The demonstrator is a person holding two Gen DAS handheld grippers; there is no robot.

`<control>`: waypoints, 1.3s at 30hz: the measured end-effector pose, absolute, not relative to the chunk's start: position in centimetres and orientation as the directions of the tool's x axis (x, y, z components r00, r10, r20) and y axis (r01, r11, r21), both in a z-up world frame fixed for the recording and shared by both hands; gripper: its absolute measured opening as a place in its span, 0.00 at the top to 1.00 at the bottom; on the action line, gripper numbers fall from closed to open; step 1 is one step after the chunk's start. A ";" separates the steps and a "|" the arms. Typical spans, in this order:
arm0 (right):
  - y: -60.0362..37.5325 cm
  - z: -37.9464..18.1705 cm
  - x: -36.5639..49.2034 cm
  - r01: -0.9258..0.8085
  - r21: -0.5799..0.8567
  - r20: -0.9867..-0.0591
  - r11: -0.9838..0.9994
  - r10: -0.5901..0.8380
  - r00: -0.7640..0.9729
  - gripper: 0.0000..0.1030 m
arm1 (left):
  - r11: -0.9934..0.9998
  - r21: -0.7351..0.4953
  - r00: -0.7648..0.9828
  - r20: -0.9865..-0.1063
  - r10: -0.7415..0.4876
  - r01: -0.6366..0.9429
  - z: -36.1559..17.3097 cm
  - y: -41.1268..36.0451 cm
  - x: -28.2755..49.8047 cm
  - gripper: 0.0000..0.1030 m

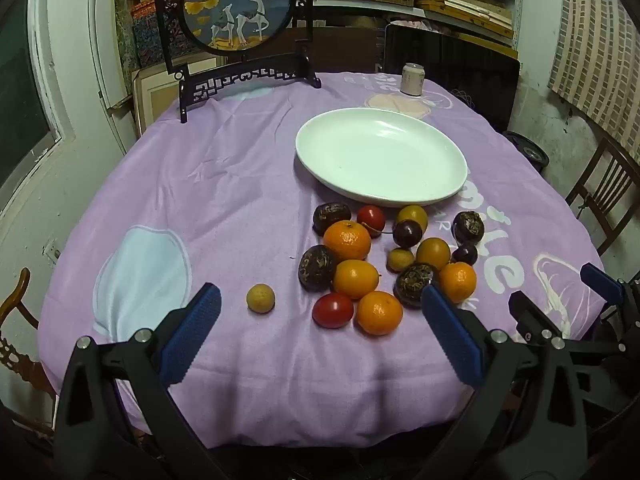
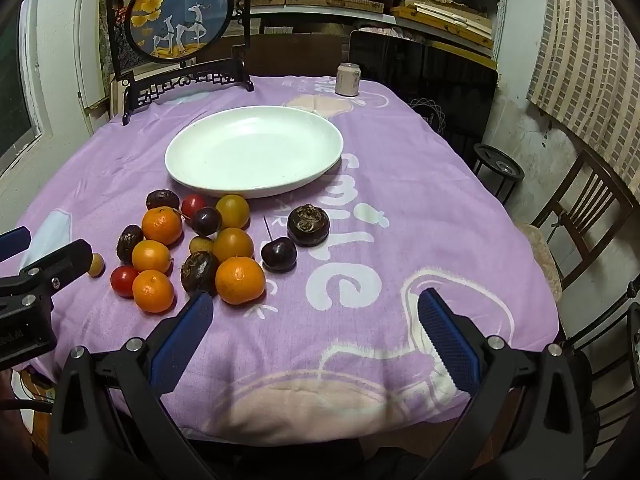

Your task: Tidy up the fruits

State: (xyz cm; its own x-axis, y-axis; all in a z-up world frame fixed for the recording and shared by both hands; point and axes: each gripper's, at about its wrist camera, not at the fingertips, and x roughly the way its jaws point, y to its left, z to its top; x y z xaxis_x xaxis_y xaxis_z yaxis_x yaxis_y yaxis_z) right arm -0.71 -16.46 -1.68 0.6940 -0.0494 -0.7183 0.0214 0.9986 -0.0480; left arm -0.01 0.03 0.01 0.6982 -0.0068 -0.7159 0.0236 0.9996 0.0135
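Lying loose on the purple tablecloth (image 2: pixel 400 208), the fruit cluster (image 1: pixel 384 260) sits just near of the bare white plate (image 1: pixel 380 156); left gripper (image 1: pixel 320 316) and right gripper (image 2: pixel 316 320) both spread wide, grasping nothing.

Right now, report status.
Left gripper open, right gripper open, both empty. Fruit on cloth, plate bare. Nothing blocking.

Bare cloth (image 1: pixel 168 200) across the frame's left; fruit cluster (image 1: pixel 372 264) crowds lower centre, white plate (image 1: pixel 380 156) walls it behind.
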 end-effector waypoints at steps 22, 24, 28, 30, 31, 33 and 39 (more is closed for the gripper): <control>-16.5 -1.7 -0.7 0.020 -0.046 -0.719 0.999 -0.047 0.693 0.01 | 1.000 0.013 0.697 -0.717 -0.006 0.023 0.2 0.3 0.0 0.02; -16.4 -1.6 -0.7 0.019 -0.047 -0.719 0.999 -0.047 0.693 0.01 | 1.000 0.014 0.697 -0.717 -0.006 0.023 0.2 0.2 0.0 0.02; -16.3 -2.0 -0.6 0.017 -0.048 -0.719 0.999 -0.047 0.693 0.01 | 1.000 0.013 0.697 -0.717 -0.007 0.024 0.2 0.3 0.0 0.02; -16.3 -2.0 -0.6 0.017 -0.048 -0.720 0.999 -0.046 0.692 0.01 | 1.000 0.013 0.697 -0.717 -0.007 0.023 0.1 0.2 0.0 0.02; -16.3 -2.1 -0.6 0.017 -0.047 -0.721 0.999 -0.046 0.692 0.01 | 1.000 0.013 0.696 -0.718 -0.007 0.023 0.1 0.2 0.0 0.02; -16.2 -1.9 -0.7 0.016 -0.047 -0.721 0.999 -0.045 0.692 0.01 | 1.000 0.012 0.697 -0.717 -0.006 0.022 0.1 0.2 0.0 0.02; -16.1 -2.0 -0.7 0.016 -0.046 -0.721 0.999 -0.044 0.691 0.01 | 1.000 0.012 0.697 -0.717 -0.006 0.021 0.0 0.2 0.0 0.02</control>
